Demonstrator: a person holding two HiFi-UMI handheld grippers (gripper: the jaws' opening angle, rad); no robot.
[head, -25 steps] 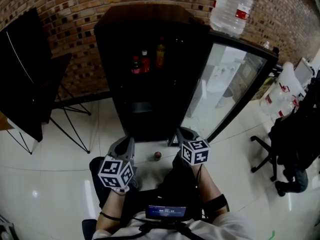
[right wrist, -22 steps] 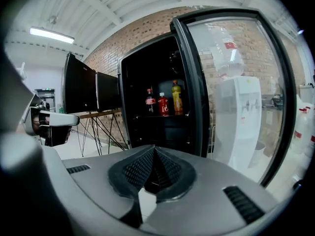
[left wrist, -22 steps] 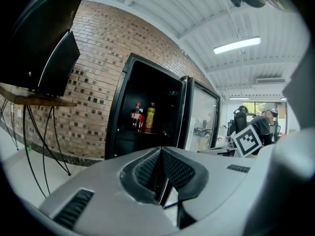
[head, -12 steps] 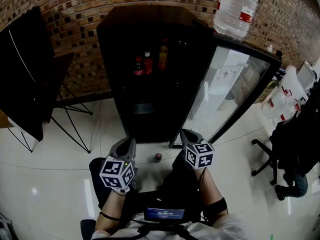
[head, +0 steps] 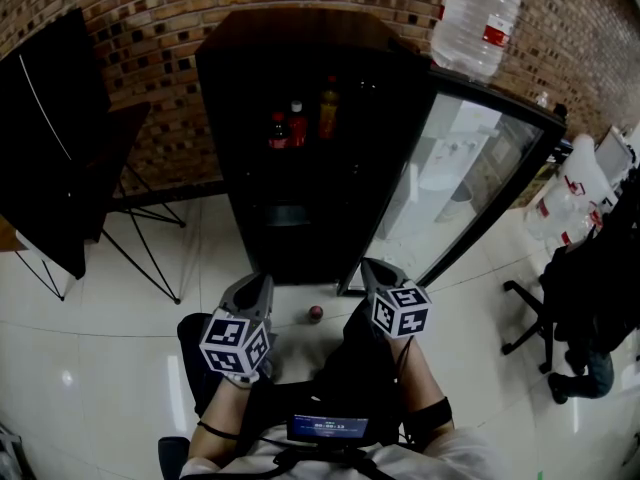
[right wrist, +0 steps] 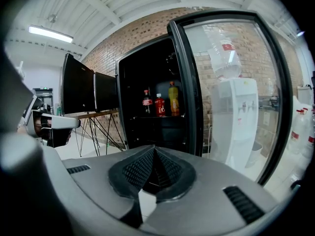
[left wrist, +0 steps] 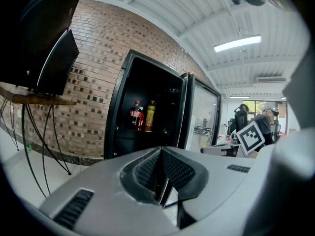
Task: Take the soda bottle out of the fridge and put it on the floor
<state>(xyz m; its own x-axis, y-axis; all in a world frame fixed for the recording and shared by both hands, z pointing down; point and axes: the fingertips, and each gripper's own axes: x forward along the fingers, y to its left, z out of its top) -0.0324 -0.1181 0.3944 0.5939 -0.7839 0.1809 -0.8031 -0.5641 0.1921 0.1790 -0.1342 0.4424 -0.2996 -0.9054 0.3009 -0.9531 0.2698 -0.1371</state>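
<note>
The black fridge (head: 300,38) stands open, its glass door (head: 455,183) swung out to the right. On an upper shelf stand a dark cola bottle (head: 276,131), a red bottle (head: 297,125) and an orange bottle (head: 327,113); the right gripper view shows them too, cola bottle (right wrist: 146,102) leftmost. My left gripper (head: 252,288) and right gripper (head: 374,268) hang low in front of the fridge, well short of the shelf. Both are shut with nothing between the jaws, as the left gripper (left wrist: 160,152) and the right gripper (right wrist: 153,152) show in their own views.
A small dark-red round object (head: 316,313) lies on the white tile floor between the grippers. A black screen on a tripod stand (head: 45,138) is at the left. A water dispenser jug (head: 475,18), an office chair (head: 530,313) and a person (head: 590,278) are at the right.
The right gripper has drifted slightly to the right and the view has shifted a little. The left gripper, the bottles and the fridge door stay as they were.
</note>
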